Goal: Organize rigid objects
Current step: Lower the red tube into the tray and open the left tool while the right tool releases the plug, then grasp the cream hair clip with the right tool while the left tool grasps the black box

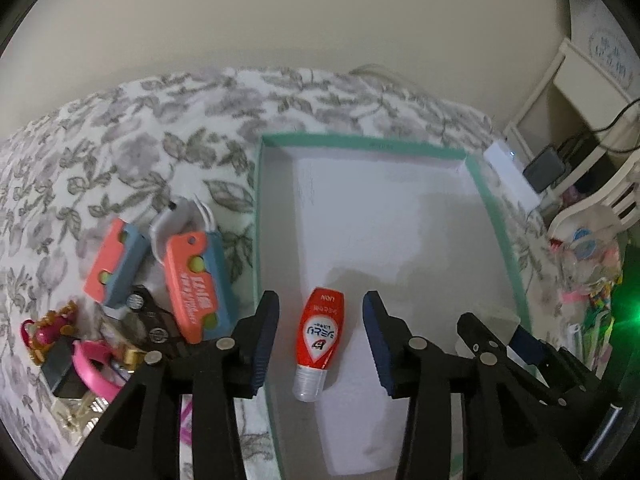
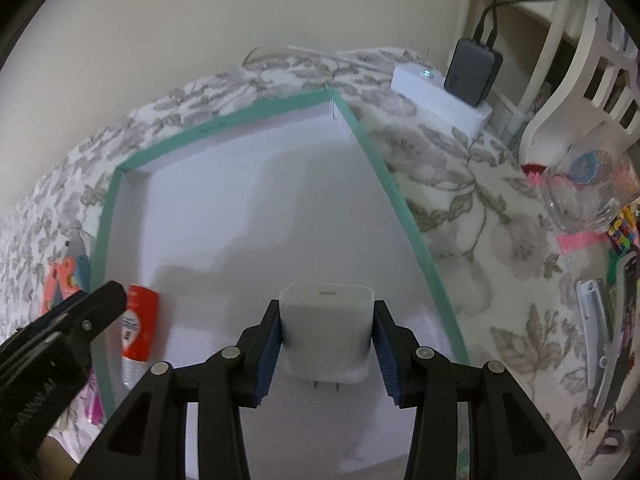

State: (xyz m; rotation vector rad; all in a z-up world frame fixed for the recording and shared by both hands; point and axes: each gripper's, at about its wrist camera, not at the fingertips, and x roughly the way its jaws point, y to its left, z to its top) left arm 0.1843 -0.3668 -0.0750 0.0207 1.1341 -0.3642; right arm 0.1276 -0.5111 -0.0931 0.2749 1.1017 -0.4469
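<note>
The box (image 1: 500, 216) is showing a smooth, matt white card floor with a teal paper-like rim. The small bottle (image 1: 319, 330) lying in it is looking like glossy red plastic with a clear ribbed cap. The white charger block (image 2: 326, 320) is appearing as smooth, satin plastic. The cloth (image 1: 160, 128) underneath is reading as soft, fuzzy printed fabric. The right hand-held gripper (image 2: 326, 344) is showing matt black plastic with ridged blue pads.
</note>
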